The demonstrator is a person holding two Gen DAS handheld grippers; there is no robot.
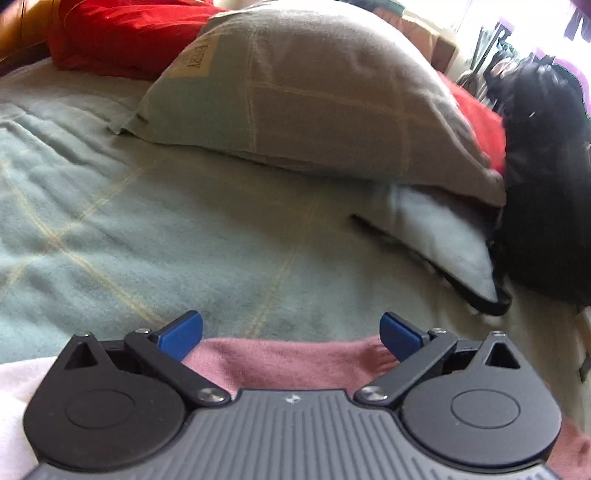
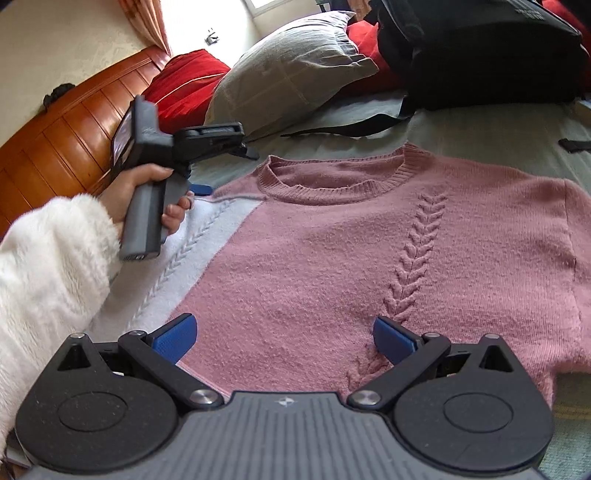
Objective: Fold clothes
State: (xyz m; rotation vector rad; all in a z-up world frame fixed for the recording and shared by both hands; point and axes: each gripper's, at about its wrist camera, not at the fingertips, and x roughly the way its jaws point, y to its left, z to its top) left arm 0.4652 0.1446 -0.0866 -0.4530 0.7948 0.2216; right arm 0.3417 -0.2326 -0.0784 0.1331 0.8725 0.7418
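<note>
The pink sweater (image 2: 369, 251) lies flat on the bed (image 1: 184, 229), collar toward the pillow (image 2: 284, 70). Soft, limp knit; pinch a shoulder edge. Both tongs, left (image 1: 291, 334) and right (image 2: 284, 338), gape empty.

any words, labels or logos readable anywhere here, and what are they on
Pillow label: dark letters on a pale patch, seen upside down and too blurred to read.
Black bag print: small white lettering, cut by the frame edge, not readable.
Left gripper and right gripper bodies: a small star-like mark each, no words.
Pink sweater: no text.
</note>
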